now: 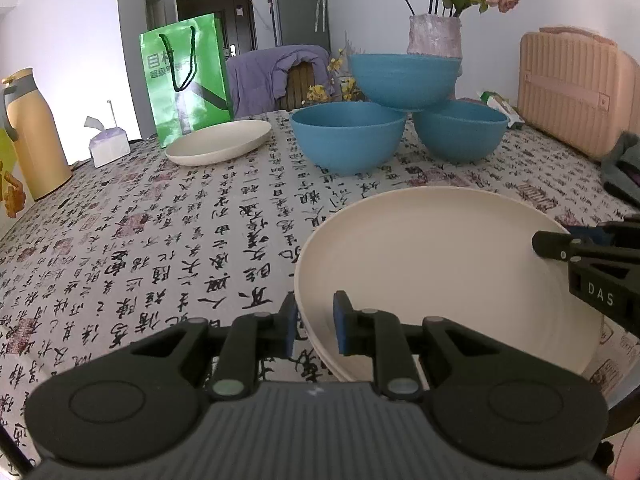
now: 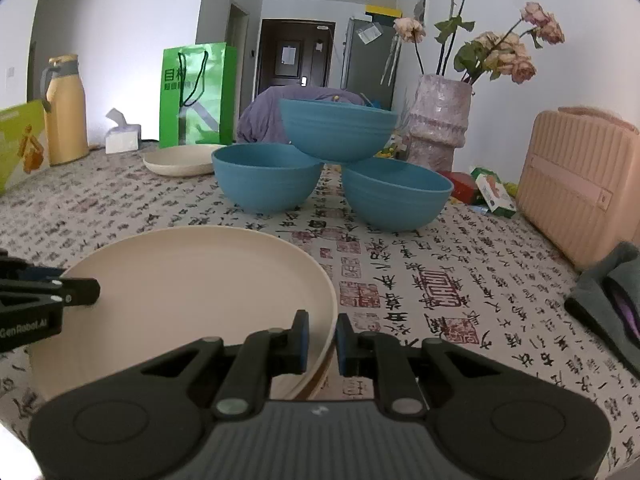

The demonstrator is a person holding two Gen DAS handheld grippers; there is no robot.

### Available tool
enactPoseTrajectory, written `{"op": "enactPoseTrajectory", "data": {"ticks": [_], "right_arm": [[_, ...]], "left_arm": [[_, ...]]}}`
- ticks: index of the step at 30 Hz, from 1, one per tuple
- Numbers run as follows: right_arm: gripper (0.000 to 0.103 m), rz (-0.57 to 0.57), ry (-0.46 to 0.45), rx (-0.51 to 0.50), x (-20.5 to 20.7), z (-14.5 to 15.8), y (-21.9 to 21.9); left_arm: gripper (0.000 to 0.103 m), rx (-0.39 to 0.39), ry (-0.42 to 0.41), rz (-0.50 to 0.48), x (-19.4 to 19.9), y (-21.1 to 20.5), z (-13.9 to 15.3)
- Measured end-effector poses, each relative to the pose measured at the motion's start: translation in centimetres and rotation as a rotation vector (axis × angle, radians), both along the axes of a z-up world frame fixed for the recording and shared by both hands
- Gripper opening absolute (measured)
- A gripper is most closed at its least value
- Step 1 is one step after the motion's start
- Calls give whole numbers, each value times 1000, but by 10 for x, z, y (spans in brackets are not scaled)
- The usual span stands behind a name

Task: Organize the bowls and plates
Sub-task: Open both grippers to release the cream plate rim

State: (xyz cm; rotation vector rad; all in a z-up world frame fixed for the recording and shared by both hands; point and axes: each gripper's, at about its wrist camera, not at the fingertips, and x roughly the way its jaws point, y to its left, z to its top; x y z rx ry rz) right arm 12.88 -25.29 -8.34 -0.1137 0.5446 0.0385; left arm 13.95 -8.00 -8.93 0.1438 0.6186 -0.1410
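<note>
1. Left wrist view: the left gripper [image 1: 315, 326] sits at the bottom centre of the frame, its jaws straddling the near left rim of the near plate [image 1: 440, 264], one blue pad outside the rim and one inside. The gap looks narrow; whether the pads press on the rim I cannot tell.
2. The right gripper [image 1: 538, 242] enters from the right edge of that view, its tip at the plate's right rim.
3. Right wrist view: the right gripper [image 2: 322, 340] straddles the plate's [image 2: 180, 280] right rim in the same way, jaws nearly closed, contact unclear.
4. The plate lies on the bench [image 1: 160, 240], which is covered by a cloth printed with calligraphy, in the lower right of the left wrist view.
5. Three blue bowls [image 1: 348, 136] stand beyond it in the upper centre: two on the cloth, the third resting on their rims.
6. A second plate [image 1: 218, 142] lies further back to the left, just before a green paper bag [image 1: 184, 76].
7. A vase of faded roses [image 1: 434, 36] stands behind the bowls; a pink case [image 1: 576, 88] is at the right edge.
</note>
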Motion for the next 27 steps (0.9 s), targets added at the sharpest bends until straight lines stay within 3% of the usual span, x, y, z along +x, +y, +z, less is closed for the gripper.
{"op": "enactPoseTrajectory", "data": {"ticks": [15, 18, 21, 22, 24, 26, 27], "right_arm": [[18, 4, -28, -124, -6, -12, 14], [17, 9, -23, -93, -5, -10, 9], [18, 12, -24, -6, -6, -3, -2], [22, 9, -27, 23, -6, -1, -6], [50, 9, -37, 73, -7, 3, -12], [69, 25, -50, 127, -8, 8, -17], [78, 36, -56, 156, -9, 10, -19]], "left_arm": [[22, 122, -70, 4, -9, -17, -10], [23, 64, -41, 2, -5, -9, -7], [32, 1, -26, 6, -3, 2, -2], [40, -7, -40, 12, -3, 5, 0], [54, -16, -66, 23, -6, 10, 4], [81, -42, -97, 29, -9, 17, 11], [87, -55, -112, 33, -10, 20, 14]]}}
